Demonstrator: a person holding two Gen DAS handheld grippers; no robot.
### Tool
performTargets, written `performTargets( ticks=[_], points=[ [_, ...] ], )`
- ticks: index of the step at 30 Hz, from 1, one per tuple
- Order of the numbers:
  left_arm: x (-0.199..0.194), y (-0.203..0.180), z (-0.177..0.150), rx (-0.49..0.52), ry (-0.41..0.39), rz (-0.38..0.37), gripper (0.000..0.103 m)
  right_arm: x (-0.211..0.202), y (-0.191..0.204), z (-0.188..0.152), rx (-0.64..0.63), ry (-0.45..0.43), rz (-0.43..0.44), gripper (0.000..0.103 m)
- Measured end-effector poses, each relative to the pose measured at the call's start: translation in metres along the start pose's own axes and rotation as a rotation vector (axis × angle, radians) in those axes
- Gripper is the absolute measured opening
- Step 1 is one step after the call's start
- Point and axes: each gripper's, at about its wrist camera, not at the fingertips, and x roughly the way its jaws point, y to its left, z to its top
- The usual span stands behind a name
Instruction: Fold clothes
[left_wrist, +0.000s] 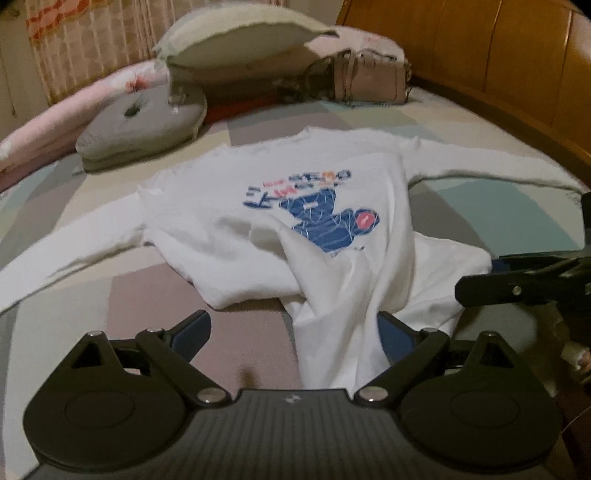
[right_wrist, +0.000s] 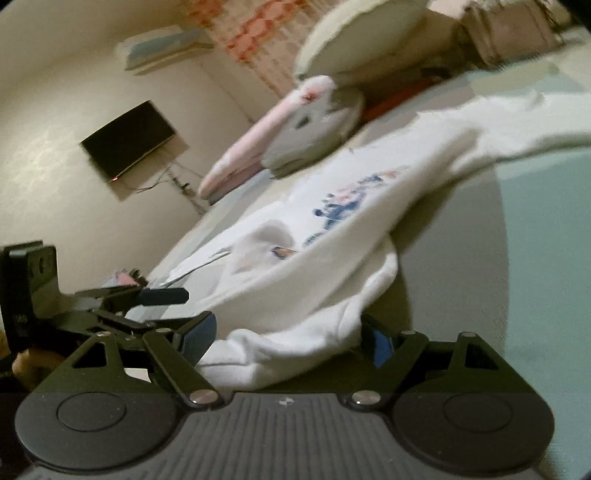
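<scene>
both tongs gape around white sweatshirt (left_wrist: 258, 229) hem (print up) on bed (left_wrist: 110, 295).

Right wrist view is motion-blurred: print on the white sweatshirt (right_wrist: 332, 236) is unreadable. Sweatshirt's right sleeve (right_wrist: 535, 133) runs off the frame edge. Left wrist view: sweatshirt hem (left_wrist: 332, 362) disappears behind the left gripper (left_wrist: 295, 332) body, left sleeve end (left_wrist: 22, 280) is cropped, and the print lettering (left_wrist: 303, 181) is too smeared to read.
</scene>
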Motion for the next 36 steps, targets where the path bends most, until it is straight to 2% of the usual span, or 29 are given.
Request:
performTargets(
  ticks=[2,3,5,6,7,13,18,21,24,27,29,30,33,36],
  points=[
    [-0.008,0.002,0.000,0.000,-0.023,0.004,0.095,-0.002,-0.001,0.001,0.026,-0.004,0.006,0.085],
    [-0.011,0.003,0.001,-0.004,-0.032,0.008,0.095,-0.001,-0.003,0.001,0.047,0.000,0.002,0.081],
    [-0.016,0.005,0.003,-0.013,-0.050,0.015,0.095,0.001,-0.006,0.001,0.077,0.023,-0.028,0.066],
    [-0.017,0.006,0.003,-0.017,-0.055,0.012,0.095,0.002,-0.008,0.001,0.086,0.036,-0.054,0.045],
    [-0.018,0.007,0.004,-0.022,-0.059,0.008,0.095,0.002,-0.009,0.000,0.091,0.046,-0.083,0.029],
    [-0.024,0.011,0.002,-0.033,-0.062,0.012,0.095,-0.033,0.009,-0.002,0.098,0.008,-0.134,0.027],
    [-0.026,0.010,0.001,-0.043,-0.062,0.009,0.095,-0.082,0.026,0.003,0.087,-0.019,-0.189,0.026],
    [-0.028,0.008,0.001,-0.039,-0.063,0.000,0.095,-0.102,0.032,0.007,0.070,-0.014,-0.273,0.027],
    [-0.029,0.004,0.001,-0.032,-0.065,-0.008,0.095,-0.110,0.027,0.006,0.076,0.017,-0.394,0.031],
    [-0.031,0.003,-0.001,-0.023,-0.065,-0.008,0.095,-0.114,0.028,0.004,0.079,0.023,-0.485,0.038],
    [-0.032,0.004,-0.002,-0.021,-0.060,-0.003,0.095,-0.117,0.033,0.005,0.066,0.000,-0.507,0.045],
    [-0.032,0.005,-0.002,-0.022,-0.054,-0.001,0.095,-0.119,0.037,0.006,0.053,-0.012,-0.514,0.052],
    [-0.030,0.009,-0.004,-0.021,-0.033,0.008,0.095,-0.111,0.055,0.008,-0.046,-0.012,-0.530,0.064],
    [-0.029,0.013,-0.007,-0.015,-0.017,0.031,0.095,-0.089,0.083,0.014,-0.168,0.012,-0.537,0.083]
  ],
)
